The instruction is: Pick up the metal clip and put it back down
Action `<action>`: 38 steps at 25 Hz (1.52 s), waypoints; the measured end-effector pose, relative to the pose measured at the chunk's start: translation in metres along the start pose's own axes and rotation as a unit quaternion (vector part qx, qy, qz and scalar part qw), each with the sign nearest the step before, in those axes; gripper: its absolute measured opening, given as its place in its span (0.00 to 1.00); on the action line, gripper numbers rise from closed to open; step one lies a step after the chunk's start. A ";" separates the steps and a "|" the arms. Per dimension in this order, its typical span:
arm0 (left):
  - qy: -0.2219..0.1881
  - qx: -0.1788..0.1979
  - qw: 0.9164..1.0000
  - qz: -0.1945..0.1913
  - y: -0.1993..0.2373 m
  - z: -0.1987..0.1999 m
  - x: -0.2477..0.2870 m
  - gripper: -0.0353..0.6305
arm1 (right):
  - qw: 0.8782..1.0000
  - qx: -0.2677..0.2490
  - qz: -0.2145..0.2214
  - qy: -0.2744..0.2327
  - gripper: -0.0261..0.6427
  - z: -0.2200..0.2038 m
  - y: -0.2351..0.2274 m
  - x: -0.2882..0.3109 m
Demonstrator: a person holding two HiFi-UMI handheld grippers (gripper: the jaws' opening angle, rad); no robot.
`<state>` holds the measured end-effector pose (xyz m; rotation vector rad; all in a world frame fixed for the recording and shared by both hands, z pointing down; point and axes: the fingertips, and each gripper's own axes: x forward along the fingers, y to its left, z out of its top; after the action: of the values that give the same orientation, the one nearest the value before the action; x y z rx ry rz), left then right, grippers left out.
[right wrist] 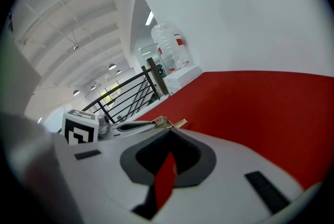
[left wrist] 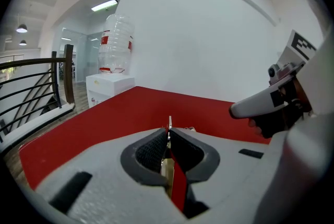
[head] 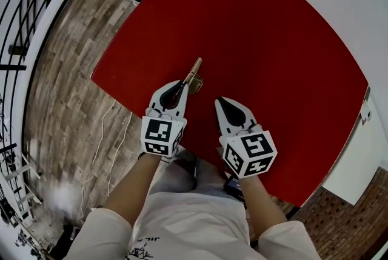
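Partly hidden metal clip (head: 194, 74) pinched by left gripper (head: 180, 85), tip protruding; right gripper (head: 220, 100) pressed together, empty.

We see a shiny brass-toned metal clip (head: 195, 74) and a smooth matt red tabletop (head: 260, 40). Our left gripper (head: 181, 85) and right gripper (head: 220, 100) wear matt white plastic shells; the floor (head: 66, 89) looks like grainy wood planks.
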<state>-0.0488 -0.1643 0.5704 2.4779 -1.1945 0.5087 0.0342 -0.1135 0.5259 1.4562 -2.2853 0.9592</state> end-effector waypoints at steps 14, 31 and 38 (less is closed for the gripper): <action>0.020 0.002 1.000 0.013 0.006 -0.022 0.022 0.10 | 1.000 0.016 -0.002 0.003 0.04 -0.005 -0.009 0.002; 0.055 0.043 0.997 0.013 -0.009 -0.036 0.032 0.11 | 1.000 0.024 -0.002 0.004 0.04 -0.008 -0.014 0.001; 0.081 0.055 0.995 -0.004 -0.029 -0.052 0.040 0.19 | 1.000 0.029 -0.009 0.000 0.04 -0.009 -0.019 -0.007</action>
<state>-0.0110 -0.1506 0.6304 2.4748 -1.1206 0.7775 0.0531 -0.1080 0.5368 1.4952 -2.2587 1.0280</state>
